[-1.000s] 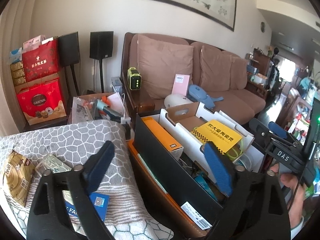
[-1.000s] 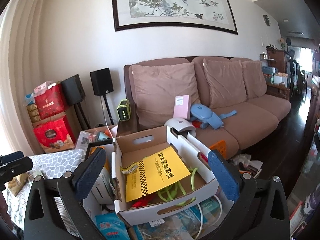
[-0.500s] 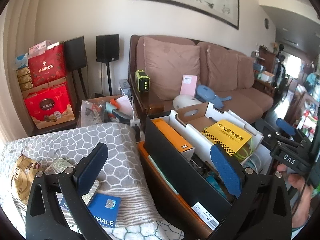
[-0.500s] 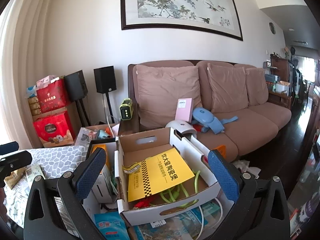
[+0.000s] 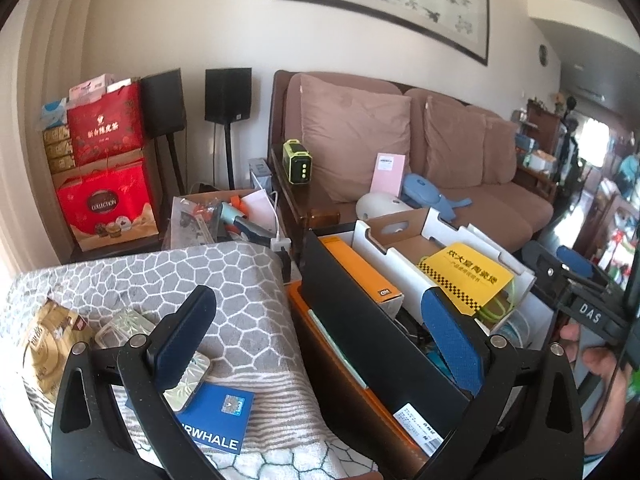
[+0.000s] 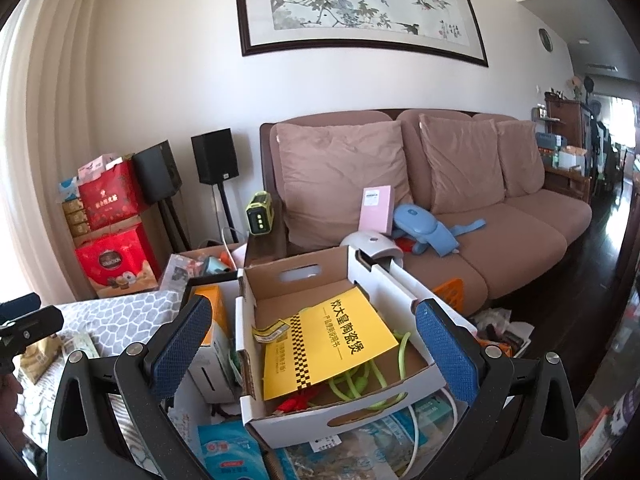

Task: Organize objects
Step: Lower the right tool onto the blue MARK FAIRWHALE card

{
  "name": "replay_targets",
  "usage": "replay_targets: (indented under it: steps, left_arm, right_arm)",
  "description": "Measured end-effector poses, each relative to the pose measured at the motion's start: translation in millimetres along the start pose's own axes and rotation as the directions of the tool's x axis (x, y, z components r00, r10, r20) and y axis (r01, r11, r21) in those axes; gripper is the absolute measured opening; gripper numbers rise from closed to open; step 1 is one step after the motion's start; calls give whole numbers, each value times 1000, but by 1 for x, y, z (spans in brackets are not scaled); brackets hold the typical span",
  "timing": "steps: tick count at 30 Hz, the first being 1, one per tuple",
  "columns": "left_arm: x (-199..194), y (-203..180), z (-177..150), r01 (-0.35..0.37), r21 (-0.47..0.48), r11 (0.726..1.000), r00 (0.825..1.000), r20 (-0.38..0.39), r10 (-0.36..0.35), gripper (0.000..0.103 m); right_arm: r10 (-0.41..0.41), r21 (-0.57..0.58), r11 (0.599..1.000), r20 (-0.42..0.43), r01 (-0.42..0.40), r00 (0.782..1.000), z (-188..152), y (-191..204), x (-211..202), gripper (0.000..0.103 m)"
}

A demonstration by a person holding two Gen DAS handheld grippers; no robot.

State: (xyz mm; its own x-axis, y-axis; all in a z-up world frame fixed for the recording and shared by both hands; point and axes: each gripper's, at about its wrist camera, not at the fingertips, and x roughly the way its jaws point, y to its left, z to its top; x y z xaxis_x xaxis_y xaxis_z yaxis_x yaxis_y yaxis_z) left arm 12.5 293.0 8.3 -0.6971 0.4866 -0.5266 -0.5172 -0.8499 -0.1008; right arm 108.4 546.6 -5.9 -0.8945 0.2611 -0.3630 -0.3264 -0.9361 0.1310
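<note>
My left gripper (image 5: 316,344) hangs with jaws spread wide and nothing in them, above the grey patterned cloth (image 5: 168,276). The blue booklet (image 5: 218,420) lies just below and left of centre, flat, its long side running toward me; a clear packet (image 5: 188,376) overlaps its corner beside the left pad. My right gripper (image 6: 316,352), equally wide and empty, frames the white cardboard box (image 6: 320,420) holding the yellow leaflet (image 6: 332,340). The left is nearer the booklet, I judge.

Left gripper (image 5: 320,340) tilted downward, jaws spread wide, nothing between pads, right gripper (image 6: 312,344) likewise wide open, empty, angled slightly down
</note>
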Motion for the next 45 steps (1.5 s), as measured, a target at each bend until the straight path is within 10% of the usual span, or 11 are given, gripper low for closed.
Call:
replay_targets:
  steps: [10, 20, 34, 38, 42, 45]
  left_arm:
    - [-6, 17, 0, 87, -81, 993, 996, -9, -88, 103]
    - [-36, 77, 17, 20, -156, 988, 999, 46, -13, 103]
    - [-64, 202, -13, -81, -263, 961, 997, -14, 80, 102]
    - [-90, 231, -19, -222, -225, 949, 975, -23, 223, 102]
    - [-112, 264, -37, -363, -221, 905, 931, -54, 361, 102]
    - [-120, 297, -52, -372, -310, 875, 928, -95, 360, 102]
  right_arm:
    - [26, -71, 997, 39, -23, 999, 1, 19, -6, 103]
    - [100, -47, 994, -43, -102, 994, -2, 39, 8, 103]
    - [344, 8, 937, -193, -349, 919, -20, 109, 26, 103]
    - [393, -186, 862, -340, -471, 854, -40, 168, 24, 103]
    - [460, -164, 741, -582, -651, 670, -78, 226, 42, 103]
    - [353, -290, 680, -676, -674, 647, -95, 273, 53, 103]
